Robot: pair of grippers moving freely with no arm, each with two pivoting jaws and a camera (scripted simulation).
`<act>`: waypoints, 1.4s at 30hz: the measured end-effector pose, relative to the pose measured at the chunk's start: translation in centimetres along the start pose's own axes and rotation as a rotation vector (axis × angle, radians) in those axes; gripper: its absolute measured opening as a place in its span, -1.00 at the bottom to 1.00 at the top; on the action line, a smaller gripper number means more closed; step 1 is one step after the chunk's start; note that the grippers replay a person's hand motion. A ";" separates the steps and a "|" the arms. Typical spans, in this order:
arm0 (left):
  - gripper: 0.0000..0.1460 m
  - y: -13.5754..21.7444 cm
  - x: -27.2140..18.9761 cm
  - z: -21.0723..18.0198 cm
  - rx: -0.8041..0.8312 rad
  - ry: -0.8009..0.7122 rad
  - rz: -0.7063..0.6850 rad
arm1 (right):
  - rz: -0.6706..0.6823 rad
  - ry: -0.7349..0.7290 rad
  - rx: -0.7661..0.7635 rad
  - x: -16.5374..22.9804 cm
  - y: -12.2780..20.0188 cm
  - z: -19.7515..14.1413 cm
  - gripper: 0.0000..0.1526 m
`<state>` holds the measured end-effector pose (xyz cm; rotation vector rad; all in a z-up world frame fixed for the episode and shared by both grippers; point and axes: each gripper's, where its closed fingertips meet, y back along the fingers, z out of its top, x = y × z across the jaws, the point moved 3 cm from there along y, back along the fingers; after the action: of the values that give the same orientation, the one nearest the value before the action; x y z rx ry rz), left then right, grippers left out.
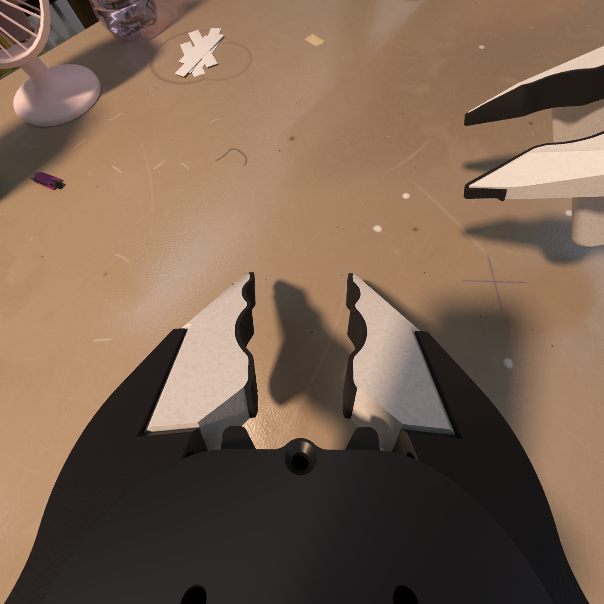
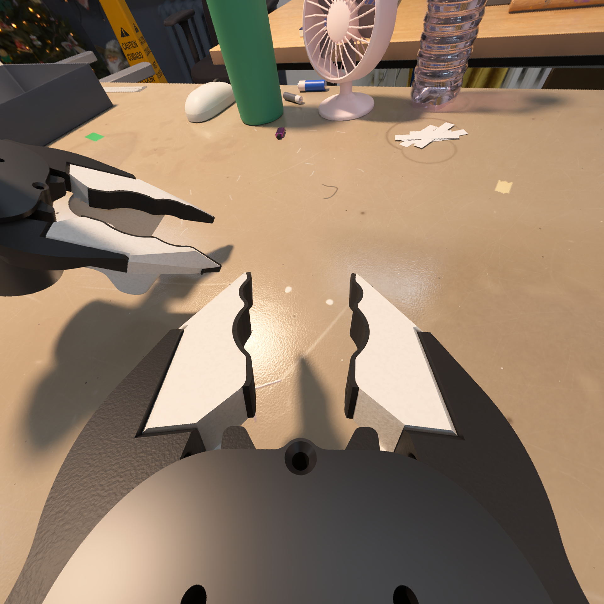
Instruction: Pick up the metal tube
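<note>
Grippers on both sides were released and held nothing: your left gripper (image 1: 300, 277) and your right gripper (image 2: 300, 277) hovered with jaws apart over the near part of the table (image 2: 474, 268). The metal tube (image 2: 292, 97), which I judged to be the small grey cylinder, lay at the far side, between the green cylinder (image 2: 251, 65) and the pink fan (image 2: 345, 105). You needed to reach far with the right gripper, descend from above, and close across the tube's width without touching these neighbours.
</note>
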<state>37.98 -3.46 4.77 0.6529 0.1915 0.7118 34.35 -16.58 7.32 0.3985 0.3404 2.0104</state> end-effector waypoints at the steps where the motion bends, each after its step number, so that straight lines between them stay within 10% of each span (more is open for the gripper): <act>1: -0.23 0.0 0.0 0.0 0.001 0.002 0.001 | -0.001 0.001 0.001 0.0 0.0 0.0 -0.22; 9: -0.25 1.2 1.5 1.0 -0.034 0.050 0.024 | -0.001 -0.001 0.008 0.0 0.0 -0.1 -0.22; 21: -0.18 16.1 17.2 2.2 -0.240 0.327 0.436 | 0.008 -0.017 0.016 -0.1 0.1 -0.2 -0.22; 31: -0.20 19.0 25.8 -10.2 0.115 0.581 0.625 | 0.018 -0.034 0.033 -0.1 -0.1 -0.3 -0.23; 37: -0.53 17.5 25.4 -12.6 0.350 0.490 0.544 | 0.030 -0.054 0.044 -0.3 -0.3 -0.4 -0.24; 42: -0.41 15.9 24.7 -14.5 0.573 0.496 0.403 | 0.037 -0.062 0.045 -0.3 -0.3 -0.5 -0.25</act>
<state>42.37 29.05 4.43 1.0686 0.7551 1.2222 34.52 -16.78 6.75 0.4977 0.3427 2.0242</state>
